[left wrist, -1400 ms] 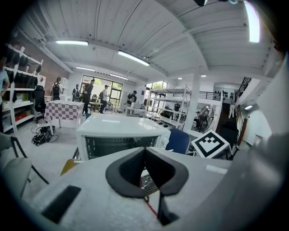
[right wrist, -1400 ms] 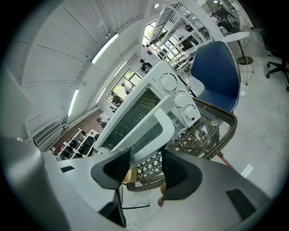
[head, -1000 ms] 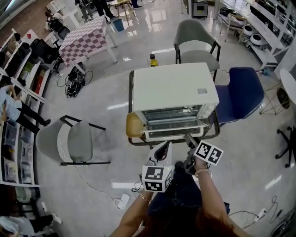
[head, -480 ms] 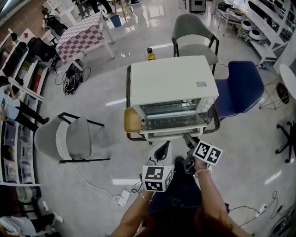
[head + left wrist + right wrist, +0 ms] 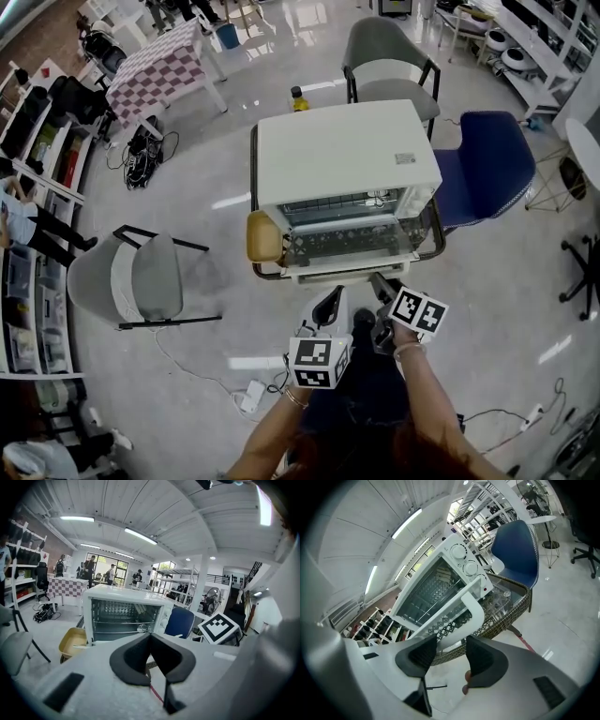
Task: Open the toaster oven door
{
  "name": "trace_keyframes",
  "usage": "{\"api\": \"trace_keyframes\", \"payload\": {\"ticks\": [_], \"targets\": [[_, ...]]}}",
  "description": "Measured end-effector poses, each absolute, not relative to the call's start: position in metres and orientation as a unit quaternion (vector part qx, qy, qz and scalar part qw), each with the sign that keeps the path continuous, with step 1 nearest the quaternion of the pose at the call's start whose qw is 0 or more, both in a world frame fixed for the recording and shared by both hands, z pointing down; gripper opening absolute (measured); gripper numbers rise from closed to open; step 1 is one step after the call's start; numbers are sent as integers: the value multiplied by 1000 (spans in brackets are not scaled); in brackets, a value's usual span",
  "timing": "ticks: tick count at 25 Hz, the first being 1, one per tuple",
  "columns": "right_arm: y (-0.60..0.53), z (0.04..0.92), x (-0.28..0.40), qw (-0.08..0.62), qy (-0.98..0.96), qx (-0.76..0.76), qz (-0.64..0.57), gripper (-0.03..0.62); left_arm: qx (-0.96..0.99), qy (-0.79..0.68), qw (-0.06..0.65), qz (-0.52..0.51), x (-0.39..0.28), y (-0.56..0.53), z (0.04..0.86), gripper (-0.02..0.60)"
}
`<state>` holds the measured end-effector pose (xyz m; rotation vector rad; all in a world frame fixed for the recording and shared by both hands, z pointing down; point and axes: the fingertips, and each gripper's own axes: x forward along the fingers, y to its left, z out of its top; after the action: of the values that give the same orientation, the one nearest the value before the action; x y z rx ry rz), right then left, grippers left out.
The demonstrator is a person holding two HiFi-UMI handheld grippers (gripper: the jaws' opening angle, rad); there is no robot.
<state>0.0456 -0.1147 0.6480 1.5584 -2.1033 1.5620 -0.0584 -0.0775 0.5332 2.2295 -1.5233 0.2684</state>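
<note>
The white toaster oven stands on a low wicker table. Its glass door hangs open toward me and shows the wire rack inside. The white door handle runs along the door's front edge. My right gripper is at the right end of that handle. In the right gripper view the handle lies just ahead of the gap between the jaws, which have just been closing, and the pads do not press on it. My left gripper hovers below the door, tips together, holding nothing.
The wicker table has a glass top. A yellow tray sticks out at its left side. A blue chair stands to the right, grey chairs to the left and behind. A yellow bottle and cables lie on the floor.
Both grippers have sunk a little in front of the oven, and the door has dropped slightly further open. The oven now sits higher and larger in the head view.
</note>
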Motion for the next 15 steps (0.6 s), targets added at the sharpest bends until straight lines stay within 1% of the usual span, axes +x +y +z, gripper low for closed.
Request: {"api": "trace_keyframes", "payload": {"ticks": [15], "targets": [[-94, 681, 49, 60, -688, 505, 519, 186, 801, -547, 224, 97, -51, -65, 568, 15]]}}
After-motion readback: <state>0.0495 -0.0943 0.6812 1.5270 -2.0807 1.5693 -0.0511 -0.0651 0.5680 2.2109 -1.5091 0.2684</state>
